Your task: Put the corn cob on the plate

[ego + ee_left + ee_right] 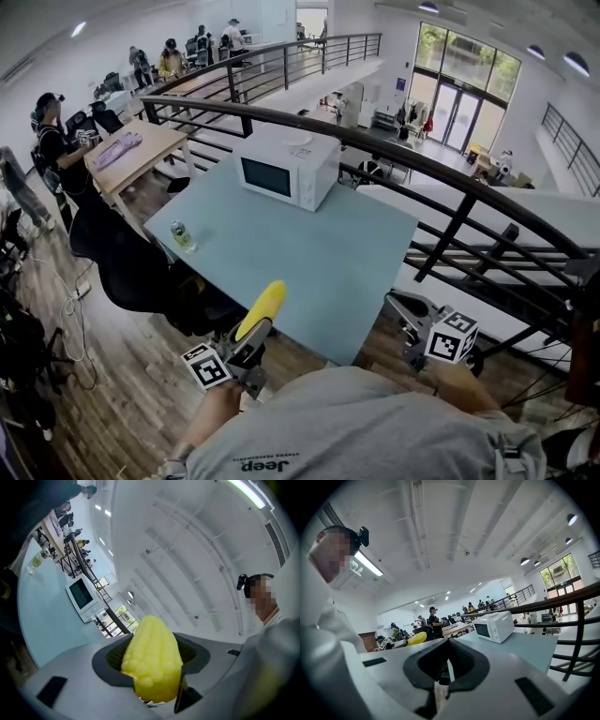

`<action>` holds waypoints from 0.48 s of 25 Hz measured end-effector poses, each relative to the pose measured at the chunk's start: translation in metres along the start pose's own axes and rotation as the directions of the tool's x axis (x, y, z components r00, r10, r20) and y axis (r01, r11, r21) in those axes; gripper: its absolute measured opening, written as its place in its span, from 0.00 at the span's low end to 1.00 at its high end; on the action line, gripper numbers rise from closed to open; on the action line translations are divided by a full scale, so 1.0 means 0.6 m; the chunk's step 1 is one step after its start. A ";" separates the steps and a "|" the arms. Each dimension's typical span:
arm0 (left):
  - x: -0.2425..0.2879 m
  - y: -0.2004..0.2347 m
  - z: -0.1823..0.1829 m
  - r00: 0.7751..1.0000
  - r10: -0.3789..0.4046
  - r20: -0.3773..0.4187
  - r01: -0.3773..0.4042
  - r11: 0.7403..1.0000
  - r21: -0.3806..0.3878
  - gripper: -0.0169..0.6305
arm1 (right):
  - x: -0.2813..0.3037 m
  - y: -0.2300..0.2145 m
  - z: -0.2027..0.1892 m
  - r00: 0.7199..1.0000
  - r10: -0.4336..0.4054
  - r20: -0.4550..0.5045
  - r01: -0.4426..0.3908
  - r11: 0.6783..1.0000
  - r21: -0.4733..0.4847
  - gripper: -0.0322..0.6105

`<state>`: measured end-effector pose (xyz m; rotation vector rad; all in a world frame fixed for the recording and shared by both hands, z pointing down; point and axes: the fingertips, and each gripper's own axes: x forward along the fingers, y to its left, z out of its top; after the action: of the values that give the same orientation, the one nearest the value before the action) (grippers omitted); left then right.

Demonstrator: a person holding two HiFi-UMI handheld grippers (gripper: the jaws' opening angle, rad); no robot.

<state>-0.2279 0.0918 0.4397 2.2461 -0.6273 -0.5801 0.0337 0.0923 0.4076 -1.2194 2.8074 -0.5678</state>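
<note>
Corn [262, 307] is clamped in left gripper [250, 339], long axis pointing up-frame toward table [309, 253]; right gripper [401, 309] is closed, empty; no plate is seen.

The corn cob [152, 658] looks bumpy and glossy, the table [309, 253] matt, the floor [122, 375] wooden planks.
</note>
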 end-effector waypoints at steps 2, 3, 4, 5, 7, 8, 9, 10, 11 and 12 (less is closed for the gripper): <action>0.013 0.009 -0.003 1.000 0.007 -0.004 -0.007 1.000 -0.007 0.41 | 0.001 -0.016 -0.003 1.000 0.003 -0.002 -0.003 1.000 0.009 0.07; 0.021 0.012 -0.005 1.000 0.011 -0.006 -0.011 1.000 -0.010 0.41 | 0.000 -0.027 -0.004 1.000 0.002 -0.005 -0.002 1.000 0.016 0.07; 0.031 0.015 -0.008 1.000 0.015 -0.008 -0.015 1.000 -0.013 0.41 | -0.001 -0.040 -0.004 1.000 0.004 -0.007 -0.004 1.000 0.024 0.07; 0.041 0.018 -0.011 1.000 0.020 -0.010 -0.020 1.000 -0.014 0.41 | -0.002 -0.053 -0.004 1.000 0.008 -0.008 -0.008 0.999 0.031 0.07; 0.066 0.025 -0.019 0.999 0.036 -0.011 -0.036 0.999 -0.012 0.41 | -0.004 -0.088 -0.004 1.000 0.017 -0.012 -0.016 0.999 0.051 0.07; 0.080 0.029 -0.022 0.999 0.049 -0.007 -0.049 0.999 -0.007 0.41 | -0.003 -0.107 -0.002 1.000 0.029 -0.013 -0.028 0.998 0.059 0.07; 0.093 0.033 -0.023 0.998 0.067 0.003 -0.067 0.998 -0.002 0.41 | 0.002 -0.128 0.001 0.999 0.049 -0.013 -0.048 0.997 0.066 0.07; 0.108 0.038 -0.021 0.996 0.087 0.019 -0.088 0.996 0.000 0.41 | 0.010 -0.148 0.007 0.997 0.075 -0.010 -0.074 0.995 0.071 0.07; 0.123 0.042 -0.018 0.993 0.110 0.040 -0.109 0.994 -0.005 0.41 | 0.020 -0.170 0.015 0.995 0.103 -0.008 -0.102 0.992 0.078 0.07; 0.141 0.044 -0.016 0.990 0.128 0.061 -0.128 0.992 -0.017 0.41 | 0.026 -0.192 0.026 0.992 0.128 -0.005 -0.127 0.988 0.086 0.07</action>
<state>-0.1636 0.0308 0.4471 2.1641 -0.7903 -0.5889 0.1060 0.0039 0.4342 -1.0169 2.8111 -0.6795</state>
